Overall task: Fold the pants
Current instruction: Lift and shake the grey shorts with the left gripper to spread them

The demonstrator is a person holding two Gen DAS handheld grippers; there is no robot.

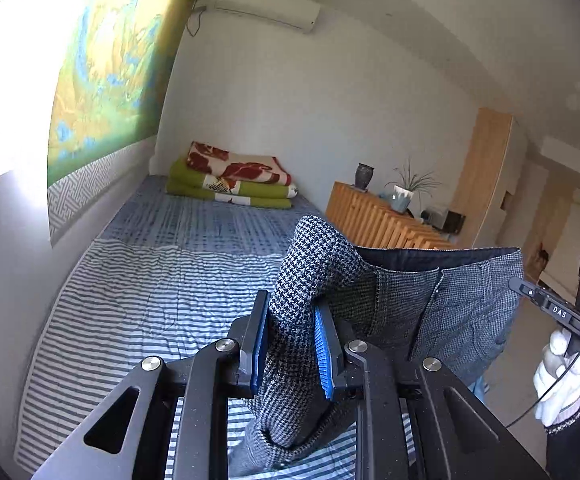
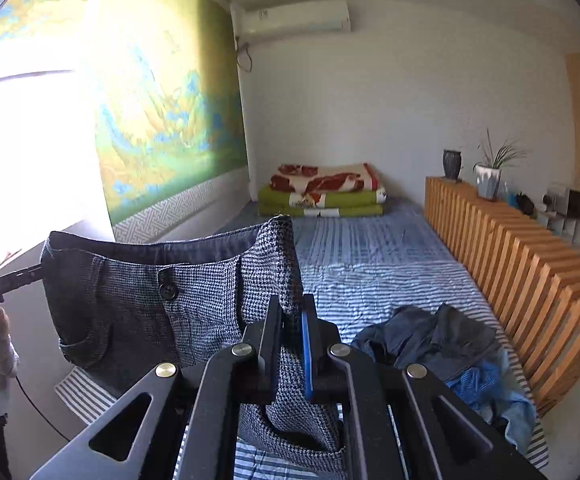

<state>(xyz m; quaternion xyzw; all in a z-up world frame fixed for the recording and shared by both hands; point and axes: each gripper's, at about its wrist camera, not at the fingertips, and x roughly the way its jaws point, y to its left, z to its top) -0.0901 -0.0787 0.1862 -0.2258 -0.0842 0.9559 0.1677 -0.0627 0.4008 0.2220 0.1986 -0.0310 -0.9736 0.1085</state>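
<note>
Pants (image 1: 430, 304) hang in the lower middle of both views, stretched by the waistband above the striped bed (image 1: 137, 304). Left gripper (image 1: 290, 344) pinches 1 bunched corner; right gripper (image 2: 290, 344) is clamped thin on the other. Step in hand looks like the lift-and-spread. Next — lay them flat, clear of the clothes pile (image 2: 442, 344), legs matched.

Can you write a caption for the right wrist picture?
Right gripper pinching the checked pants by the waistband, held up above the striped bed.
</note>
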